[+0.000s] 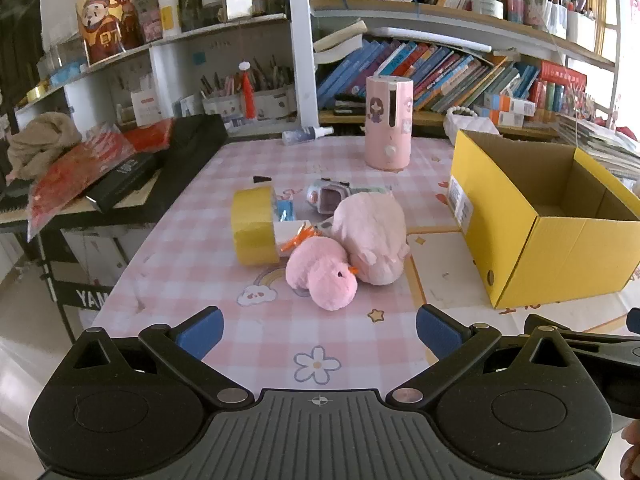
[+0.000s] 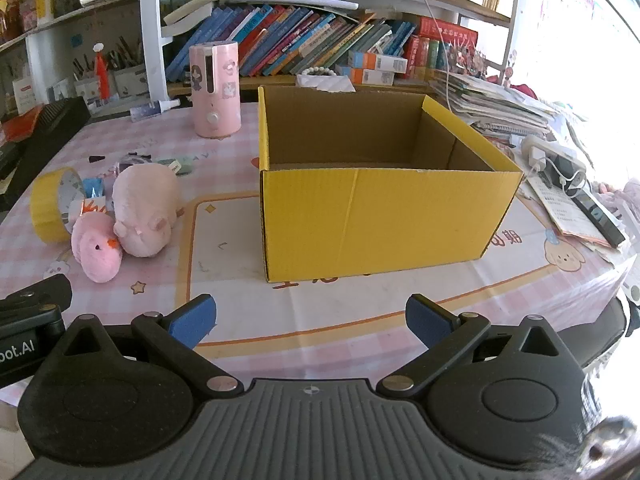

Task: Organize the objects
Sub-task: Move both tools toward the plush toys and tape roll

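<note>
A heap of objects lies on the pink checked table: a small pink plush chick [image 1: 324, 276] [image 2: 98, 254], a larger pale pink plush [image 1: 372, 236] [image 2: 146, 208], a yellow tape roll [image 1: 254, 226] [image 2: 50, 208] and a toy watch [image 1: 328, 196]. An open, empty yellow cardboard box [image 1: 560, 248] [image 2: 376, 220] stands to their right. My left gripper [image 1: 320, 332] is open and empty, just short of the chick. My right gripper [image 2: 312, 320] is open and empty, in front of the box.
A pink cylindrical humidifier [image 1: 388, 124] [image 2: 216, 88] and a small bottle [image 1: 306, 134] stand at the back of the table. Bookshelves [image 1: 440, 72] rise behind. A black keyboard with red bags [image 1: 120, 168] lies on the left, papers and a charger [image 2: 560, 172] on the right.
</note>
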Demonstrator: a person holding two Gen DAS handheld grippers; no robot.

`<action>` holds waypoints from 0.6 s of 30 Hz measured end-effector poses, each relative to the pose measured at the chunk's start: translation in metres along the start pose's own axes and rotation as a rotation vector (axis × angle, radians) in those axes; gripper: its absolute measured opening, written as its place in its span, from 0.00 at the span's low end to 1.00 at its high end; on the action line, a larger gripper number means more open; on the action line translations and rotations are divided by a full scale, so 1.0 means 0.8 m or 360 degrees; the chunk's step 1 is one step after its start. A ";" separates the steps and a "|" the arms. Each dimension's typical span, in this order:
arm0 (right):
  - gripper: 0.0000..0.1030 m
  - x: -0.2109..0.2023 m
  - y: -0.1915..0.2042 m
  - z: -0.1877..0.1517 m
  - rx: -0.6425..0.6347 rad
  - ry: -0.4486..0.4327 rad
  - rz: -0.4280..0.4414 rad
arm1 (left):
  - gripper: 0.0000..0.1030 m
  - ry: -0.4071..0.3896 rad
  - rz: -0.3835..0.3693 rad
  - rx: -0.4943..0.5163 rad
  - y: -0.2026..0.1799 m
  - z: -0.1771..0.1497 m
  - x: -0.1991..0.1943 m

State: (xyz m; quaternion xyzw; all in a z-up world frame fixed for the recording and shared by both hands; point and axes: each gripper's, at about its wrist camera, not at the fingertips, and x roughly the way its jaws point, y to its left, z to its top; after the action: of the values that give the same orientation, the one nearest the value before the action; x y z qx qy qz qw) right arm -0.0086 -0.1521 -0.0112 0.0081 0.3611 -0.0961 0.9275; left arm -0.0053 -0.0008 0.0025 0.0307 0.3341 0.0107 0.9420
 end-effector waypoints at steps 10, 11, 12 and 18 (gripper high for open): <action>0.99 -0.001 -0.007 -0.006 0.0008 -0.0024 0.0015 | 1.00 -0.0014 -0.0001 -0.0007 0.002 0.000 -0.002; 0.99 -0.001 -0.008 -0.007 0.0010 -0.0025 0.0015 | 1.00 -0.0014 -0.0001 -0.0007 0.002 0.000 -0.002; 0.99 -0.001 -0.008 -0.007 0.0011 -0.0025 0.0016 | 1.00 -0.0013 -0.0001 -0.0006 0.001 0.000 -0.002; 0.99 -0.002 -0.009 -0.008 0.0013 -0.0035 0.0017 | 1.00 -0.0017 -0.0011 -0.0013 0.003 0.000 -0.003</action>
State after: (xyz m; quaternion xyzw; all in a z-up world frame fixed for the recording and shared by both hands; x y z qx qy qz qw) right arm -0.0157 -0.1584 -0.0142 0.0128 0.3506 -0.0928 0.9318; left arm -0.0073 0.0012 0.0041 0.0258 0.3291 0.0087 0.9439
